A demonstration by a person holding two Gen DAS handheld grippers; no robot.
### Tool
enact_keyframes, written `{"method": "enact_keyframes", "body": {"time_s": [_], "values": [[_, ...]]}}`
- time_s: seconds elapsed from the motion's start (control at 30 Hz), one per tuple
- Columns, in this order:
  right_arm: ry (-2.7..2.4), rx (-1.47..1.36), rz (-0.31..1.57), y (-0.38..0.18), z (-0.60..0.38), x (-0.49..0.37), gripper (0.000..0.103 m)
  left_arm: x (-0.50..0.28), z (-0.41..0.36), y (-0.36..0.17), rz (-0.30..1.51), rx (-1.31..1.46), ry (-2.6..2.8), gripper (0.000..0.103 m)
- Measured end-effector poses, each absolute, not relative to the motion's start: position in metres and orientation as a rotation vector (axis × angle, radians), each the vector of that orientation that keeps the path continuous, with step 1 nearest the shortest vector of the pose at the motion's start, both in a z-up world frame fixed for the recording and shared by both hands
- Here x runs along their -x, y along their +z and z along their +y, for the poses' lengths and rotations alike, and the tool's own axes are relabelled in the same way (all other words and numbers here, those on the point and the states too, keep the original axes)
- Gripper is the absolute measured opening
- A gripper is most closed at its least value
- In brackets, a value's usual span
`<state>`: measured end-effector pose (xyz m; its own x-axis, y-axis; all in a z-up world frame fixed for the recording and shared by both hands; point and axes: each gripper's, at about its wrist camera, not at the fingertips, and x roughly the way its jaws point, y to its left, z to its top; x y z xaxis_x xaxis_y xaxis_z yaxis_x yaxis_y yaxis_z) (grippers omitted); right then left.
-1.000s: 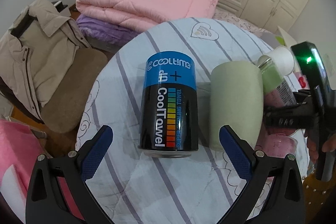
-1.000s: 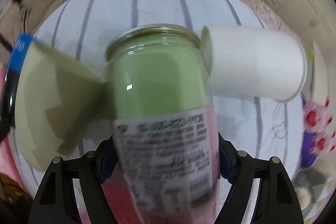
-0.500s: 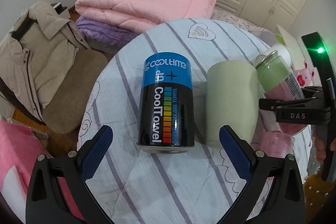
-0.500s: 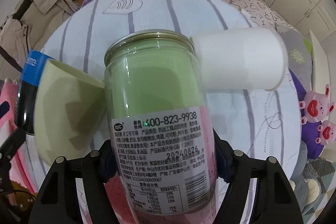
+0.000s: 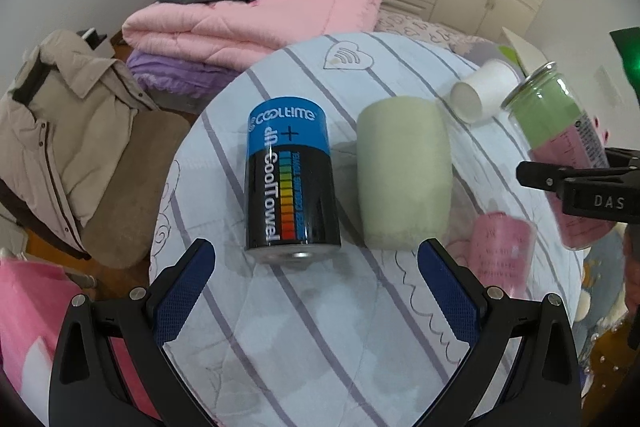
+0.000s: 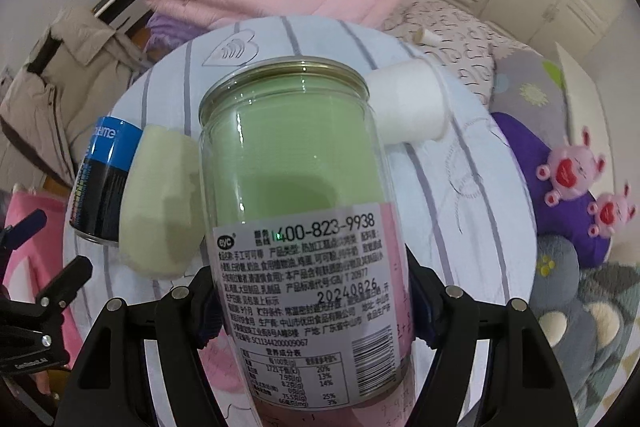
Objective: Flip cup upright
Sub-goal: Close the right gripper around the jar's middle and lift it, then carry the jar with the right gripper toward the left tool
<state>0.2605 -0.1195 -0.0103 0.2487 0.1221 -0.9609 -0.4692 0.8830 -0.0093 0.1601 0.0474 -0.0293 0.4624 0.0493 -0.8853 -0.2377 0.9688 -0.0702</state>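
Note:
My right gripper (image 6: 310, 301) is shut on a clear jar-like cup (image 6: 298, 195) with a green and pink label, held above the round table, its open rim pointing away and up. The same cup (image 5: 560, 131) shows at the right in the left wrist view, tilted. My left gripper (image 5: 316, 287) is open and empty, low over the table's near side, in front of a blue and black CoolTowel can (image 5: 290, 179) and a pale green cup (image 5: 404, 171), both on the cloth.
A white paper cup (image 5: 484, 91) lies on its side at the table's far right (image 6: 408, 103). The table has a striped cloth (image 5: 320, 327). A chair with a beige jacket (image 5: 52, 131) stands left. Pink folded quilts (image 5: 256, 11) lie behind. Plush toys (image 6: 568, 187) sit right.
My right gripper has lifted the clear cup up off the table and tilted it more upright. The left gripper stayed open and pulled back slightly.

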Motion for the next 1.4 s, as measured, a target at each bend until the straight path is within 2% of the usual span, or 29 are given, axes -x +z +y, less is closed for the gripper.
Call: {"method": "enact_keyframes", "body": {"time_s": [0.63, 0.93, 1.4], "values": [[0.311, 0.041, 1.257, -0.010, -0.127, -0.153, 0.074, -0.109, 0.051, -0.033, 1.114, 0.046, 0.037, 0.102], [0.242, -0.179, 1.284, -0.040, -0.117, -0.122, 0.074, -0.102, 0.080, -0.040, 1.130, 0.010, 0.016, 0.102], [0.106, -0.258, 1.365, -0.090, -0.095, -0.112, 0.074, -0.103, 0.088, -0.057, 1.177, -0.045, -0.046, 0.102]]}}
